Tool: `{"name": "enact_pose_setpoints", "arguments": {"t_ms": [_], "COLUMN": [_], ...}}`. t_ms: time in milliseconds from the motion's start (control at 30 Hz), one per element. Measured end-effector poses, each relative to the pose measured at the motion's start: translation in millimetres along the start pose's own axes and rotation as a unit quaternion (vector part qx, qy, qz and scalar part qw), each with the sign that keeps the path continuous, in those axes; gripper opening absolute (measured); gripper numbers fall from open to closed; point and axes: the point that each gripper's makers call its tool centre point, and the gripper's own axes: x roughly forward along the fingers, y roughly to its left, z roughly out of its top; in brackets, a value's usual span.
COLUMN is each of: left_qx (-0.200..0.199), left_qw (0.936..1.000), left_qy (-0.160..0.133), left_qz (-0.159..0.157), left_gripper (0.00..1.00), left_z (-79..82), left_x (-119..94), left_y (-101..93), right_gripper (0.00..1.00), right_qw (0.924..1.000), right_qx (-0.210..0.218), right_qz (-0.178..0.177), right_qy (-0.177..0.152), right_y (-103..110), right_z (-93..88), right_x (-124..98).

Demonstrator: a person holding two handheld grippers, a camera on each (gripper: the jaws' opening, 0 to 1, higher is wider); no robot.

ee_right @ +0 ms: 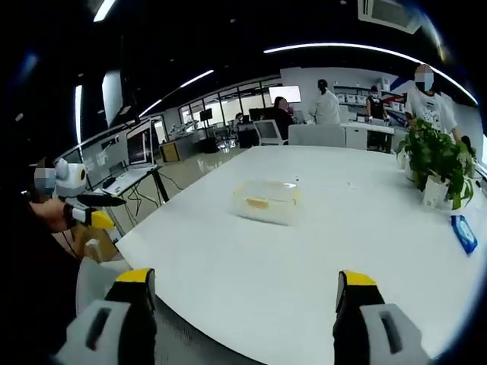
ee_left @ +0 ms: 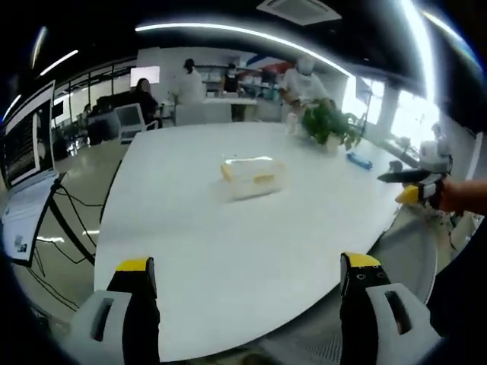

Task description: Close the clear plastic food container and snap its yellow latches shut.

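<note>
container (ee_left: 253, 176) on table (ee_left: 228, 251), plant (ee_left: 332, 125) beyond

We can read no text, label, brand or number here: the monitor (ee_left: 29, 141) beside the surface (ee_left: 228, 251) and the far wall screen (ee_right: 288, 93) are too blurred.

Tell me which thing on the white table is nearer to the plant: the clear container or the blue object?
The blue object. It lies close beside the potted plant near the table edge, while the clear container with yellow latches sits apart, mid-table.
</note>
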Motion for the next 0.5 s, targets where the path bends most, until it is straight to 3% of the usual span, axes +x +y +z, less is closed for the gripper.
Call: {"name": "enact_pose_setpoints", "arguments": {"t_ms": [200,500], "left_qx": [-0.003,-0.006], "left_qw": [0.9999,0.9996], "left_qy": [0.011,0.014], "left_qz": [-0.011,-0.022], "left_gripper": [0.99,0.99], "left_z": [-9.5,-11.7], "left_x": [7.1,15.4], "left_y": [-2.9,-2.6], "right_gripper": [1.0,1.0], "right_qw": [0.9999,0.9998], "right_qx": [0.016,0.015], "right_qz": [0.001,0.004], "right_qy": [0.0,0.014], "right_y": [4.4,10.9], "right_z": [-1.9,-7.5], "right_x": [3.6,7.9]}}
